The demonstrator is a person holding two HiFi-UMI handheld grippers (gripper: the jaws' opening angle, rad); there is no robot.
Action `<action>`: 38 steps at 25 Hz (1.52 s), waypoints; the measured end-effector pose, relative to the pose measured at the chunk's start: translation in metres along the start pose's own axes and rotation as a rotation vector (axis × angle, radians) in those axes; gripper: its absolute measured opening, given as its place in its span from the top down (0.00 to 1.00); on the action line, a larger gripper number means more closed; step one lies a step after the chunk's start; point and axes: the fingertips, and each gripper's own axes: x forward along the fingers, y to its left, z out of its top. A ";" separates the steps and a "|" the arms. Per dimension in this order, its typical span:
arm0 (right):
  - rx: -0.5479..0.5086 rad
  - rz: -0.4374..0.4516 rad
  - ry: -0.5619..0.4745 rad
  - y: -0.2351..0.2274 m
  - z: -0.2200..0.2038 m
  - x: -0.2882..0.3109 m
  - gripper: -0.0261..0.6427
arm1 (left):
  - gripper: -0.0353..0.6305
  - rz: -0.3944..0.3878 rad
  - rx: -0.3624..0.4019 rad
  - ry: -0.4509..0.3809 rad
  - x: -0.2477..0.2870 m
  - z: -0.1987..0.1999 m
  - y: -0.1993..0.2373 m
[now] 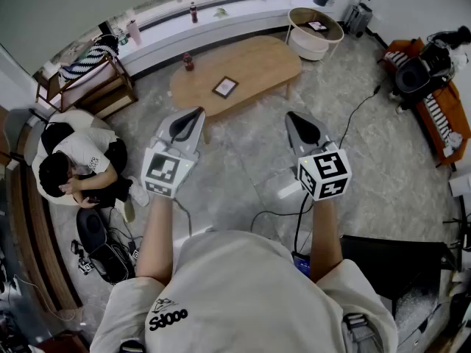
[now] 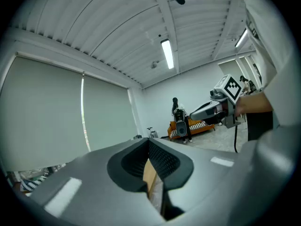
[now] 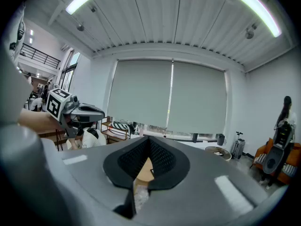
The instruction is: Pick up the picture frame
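The picture frame (image 1: 225, 87) is small, dark-edged and square, and lies flat near the middle of an oval wooden coffee table (image 1: 257, 61) ahead of me. Both grippers hang in the air over the floor, short of the table and pointing toward it. My left gripper (image 1: 193, 114) is below and left of the frame, with its jaws together and nothing in them. My right gripper (image 1: 294, 116) is to the right, also shut and empty. In the left gripper view (image 2: 149, 145) and the right gripper view (image 3: 149, 142), only a sliver of the wooden table shows between the pads.
A dark bottle (image 1: 188, 62) stands at the table's left end. A round white side table (image 1: 315, 28) is beyond it on the right. A person (image 1: 73, 168) sits on a white seat at the left. An orange sofa (image 1: 434, 116) and a camera (image 1: 411, 73) are at the right, and cables (image 1: 360, 109) cross the floor.
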 end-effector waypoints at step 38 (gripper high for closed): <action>0.098 0.009 0.049 -0.099 -0.009 0.207 0.96 | 0.93 0.038 -0.067 0.100 0.176 -0.085 0.128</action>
